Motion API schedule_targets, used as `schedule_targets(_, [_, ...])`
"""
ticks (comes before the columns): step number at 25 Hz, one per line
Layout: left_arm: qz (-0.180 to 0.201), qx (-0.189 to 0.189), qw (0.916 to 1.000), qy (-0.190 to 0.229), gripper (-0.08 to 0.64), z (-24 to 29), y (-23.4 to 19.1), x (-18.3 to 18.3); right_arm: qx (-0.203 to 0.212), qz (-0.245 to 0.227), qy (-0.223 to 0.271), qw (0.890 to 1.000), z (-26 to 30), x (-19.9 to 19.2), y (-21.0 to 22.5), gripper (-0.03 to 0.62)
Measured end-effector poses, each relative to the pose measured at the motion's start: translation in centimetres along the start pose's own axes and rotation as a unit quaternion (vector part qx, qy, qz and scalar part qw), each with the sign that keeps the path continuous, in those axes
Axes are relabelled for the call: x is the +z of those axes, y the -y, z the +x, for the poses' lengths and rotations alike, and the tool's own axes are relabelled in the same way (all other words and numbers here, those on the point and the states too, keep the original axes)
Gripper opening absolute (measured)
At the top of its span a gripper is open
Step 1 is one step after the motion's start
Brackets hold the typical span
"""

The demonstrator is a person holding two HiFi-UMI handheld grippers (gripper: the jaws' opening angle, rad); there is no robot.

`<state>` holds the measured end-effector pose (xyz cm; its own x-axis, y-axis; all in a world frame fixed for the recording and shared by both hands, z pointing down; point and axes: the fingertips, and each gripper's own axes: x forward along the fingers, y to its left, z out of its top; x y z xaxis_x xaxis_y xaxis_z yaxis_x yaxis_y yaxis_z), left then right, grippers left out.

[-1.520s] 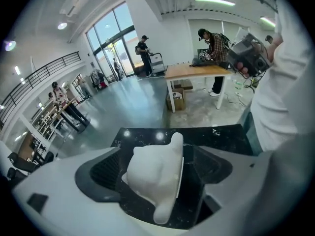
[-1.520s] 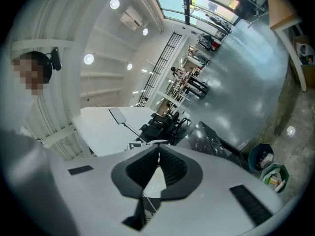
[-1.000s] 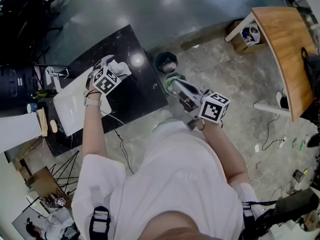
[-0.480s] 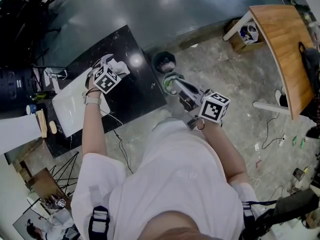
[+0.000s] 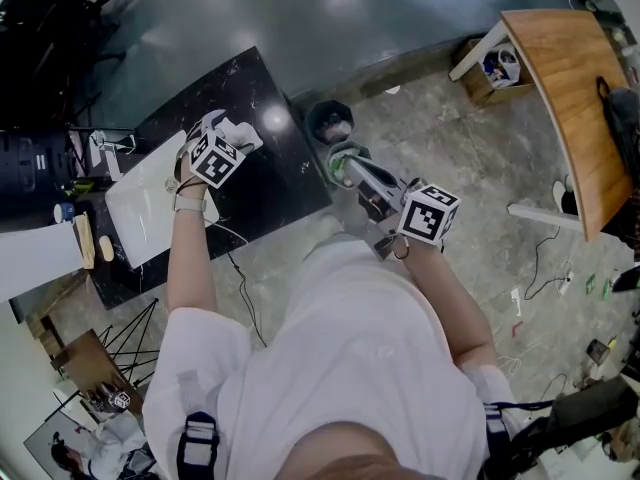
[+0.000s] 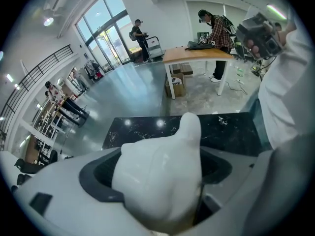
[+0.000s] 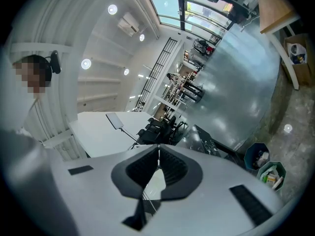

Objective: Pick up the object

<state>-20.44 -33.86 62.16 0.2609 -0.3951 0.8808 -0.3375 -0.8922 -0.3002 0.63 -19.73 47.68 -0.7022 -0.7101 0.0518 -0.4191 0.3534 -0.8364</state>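
My left gripper (image 5: pixel 238 134) hangs over the black marble table (image 5: pixel 285 183), shut on a smooth white moulded object (image 5: pixel 246 133). In the left gripper view that white object (image 6: pixel 162 173) fills the gap between the jaws, its rounded tip pointing up and away. My right gripper (image 5: pixel 350 168) is off the table's right edge, over the stone floor, pointing at two bins. In the right gripper view the right gripper (image 7: pixel 158 154) has its ribbed dark pads (image 7: pixel 172 167) pressed together with nothing between them.
A white board (image 5: pixel 145 208) lies on the table's left part. A dark bin (image 5: pixel 331 123) and a green bin (image 5: pixel 338 158) stand beside the table. A wooden table (image 5: pixel 570 88), a cardboard box (image 5: pixel 492 72) and floor cables (image 5: pixel 545 268) lie to the right.
Almost nothing differs. The left gripper with the white object has drifted very slightly farther over the table; the right gripper has stayed put.
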Motion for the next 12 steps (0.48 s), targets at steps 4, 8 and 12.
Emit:
schedule_targets(4, [-0.011,0.019,0.9998,0.003,0.439,-0.8,0.3,0.0,0.007,0.002,-0.003,1.000,-0.3,-0.2,0.0,0.021])
schedule_targets(8, [-0.047,0.041,0.9978,0.025,0.437,-2.7,0.0,0.4,0.017,0.004,-0.008,1.000,-0.4,-0.4,-0.4,0.021])
schedule_targets(12, [-0.076,0.062,0.9936,0.055,0.437,-5.2,0.5,1.1,0.034,0.004,-0.018,0.999,-0.3,-0.7,-0.8,0.021])
